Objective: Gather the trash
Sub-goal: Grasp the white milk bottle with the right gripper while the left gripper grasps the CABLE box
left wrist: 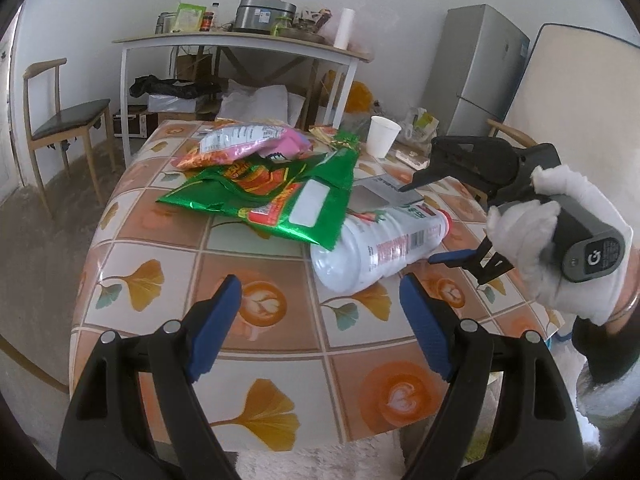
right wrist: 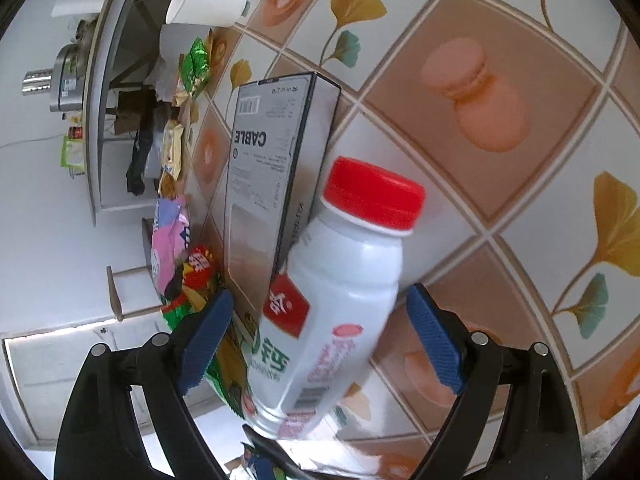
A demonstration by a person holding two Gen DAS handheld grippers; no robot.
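2 open tools close in on trash: the right tool [right wrist: 320, 336] straddles, ungripped, a white bottle [right wrist: 336, 320] lying on the table [left wrist: 256, 344]; its round body could roll away, dragging the green bag [left wrist: 268, 196] resting on it.

A white bottle [left wrist: 372, 248] lies on a patterned table [left wrist: 168, 280], partly under a green snack bag [left wrist: 272, 196]; open right gripper [left wrist: 420, 224] beside it.
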